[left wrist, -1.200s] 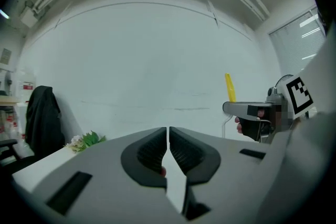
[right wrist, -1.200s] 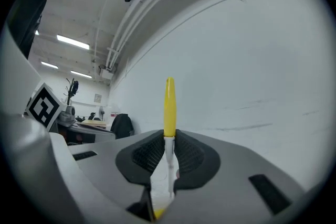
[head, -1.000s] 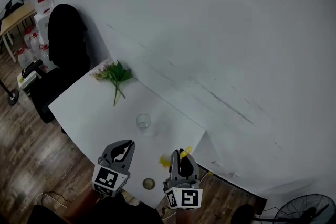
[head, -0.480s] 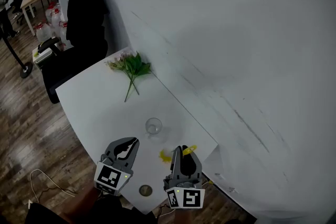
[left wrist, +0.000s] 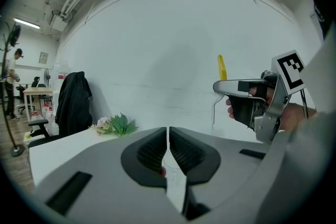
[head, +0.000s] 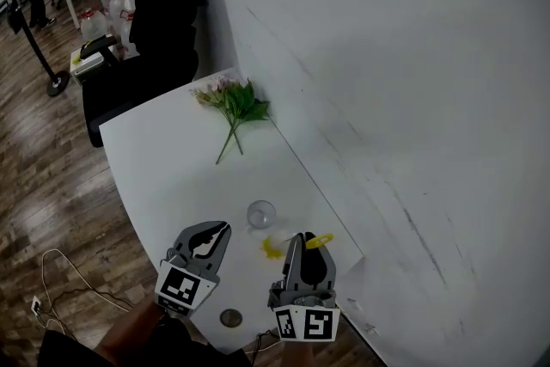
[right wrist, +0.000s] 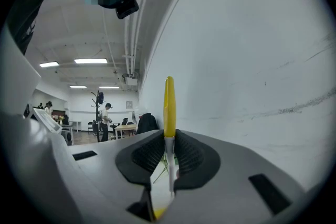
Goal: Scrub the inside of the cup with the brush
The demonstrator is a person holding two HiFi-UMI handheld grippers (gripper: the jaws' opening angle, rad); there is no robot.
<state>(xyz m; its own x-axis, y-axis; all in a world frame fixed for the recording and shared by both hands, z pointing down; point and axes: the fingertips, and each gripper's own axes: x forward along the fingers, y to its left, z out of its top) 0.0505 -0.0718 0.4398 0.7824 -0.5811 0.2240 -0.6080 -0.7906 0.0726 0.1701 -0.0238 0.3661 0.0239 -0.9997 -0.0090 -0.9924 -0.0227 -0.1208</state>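
Cup (head: 261, 213) nearer wall (head: 387, 56) edge, brush (head: 318, 241) aloft

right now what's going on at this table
A person holds a gripper in each hand over the white table. The right tongs are shut on the yellow brush. The left tongs are shut and empty. The clear cup stands on the table just ahead of both, untouched.

Flower sprig (head: 235, 102), perhaps a lid (head: 230, 319)
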